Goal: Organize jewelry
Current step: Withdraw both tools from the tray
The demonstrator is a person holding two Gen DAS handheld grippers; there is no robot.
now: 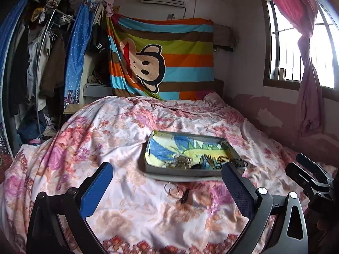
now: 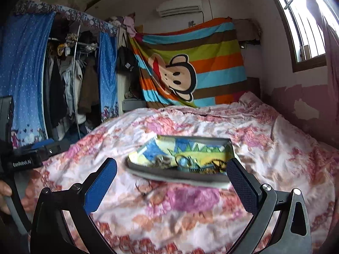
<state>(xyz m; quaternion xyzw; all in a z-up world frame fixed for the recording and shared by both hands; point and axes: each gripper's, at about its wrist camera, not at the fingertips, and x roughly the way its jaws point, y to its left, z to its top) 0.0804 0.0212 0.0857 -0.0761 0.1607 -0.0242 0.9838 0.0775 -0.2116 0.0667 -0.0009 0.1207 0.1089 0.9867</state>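
Floral bed quilt [image 1: 101, 131] w/ grey tray [image 1: 180, 172]; clear rings [image 1: 173, 189] just beside.

The floral quilt [image 1: 106, 127] is soft cloth, wrinkled and matt. The grey tray [image 1: 180, 172] has a smooth wall, lined with a fluffy printed towel [image 1: 169, 148]. The bracelet [image 1: 172, 188] at the tray's near edge looks thin and glossy. The left gripper [image 1: 167, 182] has textured blue pads [image 1: 96, 188] on matt black plastic.

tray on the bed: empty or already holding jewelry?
Holding some. The tray has beads and metal pieces piled at its near edge on a colourful cloth liner. Rings lie outside it on the bedspread.
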